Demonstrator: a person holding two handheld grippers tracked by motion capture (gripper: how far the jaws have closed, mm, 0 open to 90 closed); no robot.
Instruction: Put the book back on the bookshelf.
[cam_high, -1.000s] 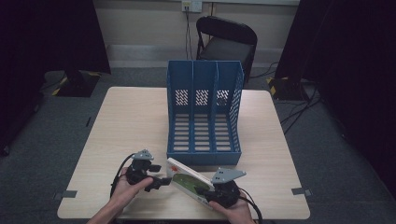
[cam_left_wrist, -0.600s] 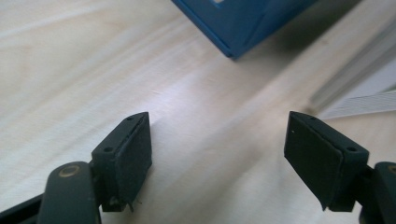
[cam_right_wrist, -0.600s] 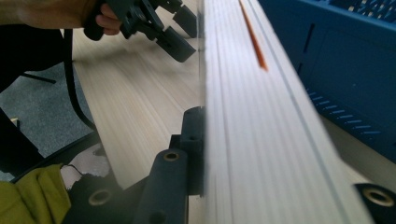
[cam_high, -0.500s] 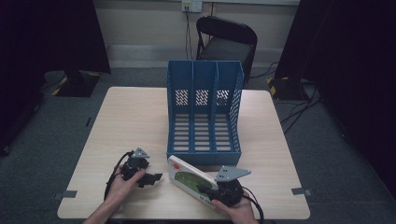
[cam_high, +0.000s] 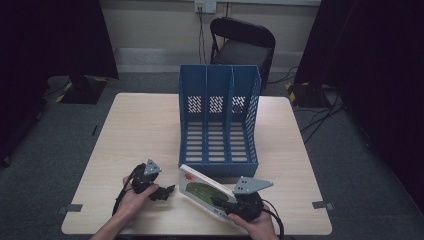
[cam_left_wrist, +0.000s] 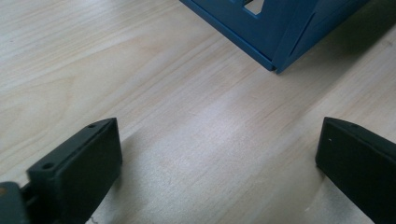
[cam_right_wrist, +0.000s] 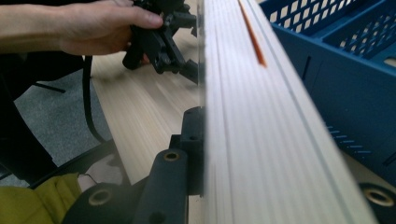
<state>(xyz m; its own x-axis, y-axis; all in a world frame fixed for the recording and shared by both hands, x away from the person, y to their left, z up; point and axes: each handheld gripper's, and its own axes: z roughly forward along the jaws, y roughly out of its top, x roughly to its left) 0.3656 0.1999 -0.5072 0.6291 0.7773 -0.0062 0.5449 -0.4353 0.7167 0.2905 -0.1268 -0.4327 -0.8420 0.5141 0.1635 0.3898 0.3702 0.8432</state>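
While my right gripper (cam_high: 235, 202) sits at the near edge of the desk (cam_high: 135, 125), toward its near right corner, it is clamped on the book (cam_high: 202, 192). In the right gripper view the book's white page edges (cam_right_wrist: 261, 121) run straight up the frame, with one black jaw pressed flat against the cover side. From the high view I see the book tilted up on its long edge, its green and white cover facing the near left, its far corner just in front of the blue file rack (cam_high: 220, 120). The rack stands upright at the middle of the desk, three compartments open toward me, and its front lip lies just beside the book; I cannot tell whether they touch.

My left gripper (cam_high: 162, 191) rests low over the near edge, left of the book and apart from it. Its jaws stand wide in the left gripper view, bare wood between them and a corner of the rack (cam_left_wrist: 280, 32) beyond.
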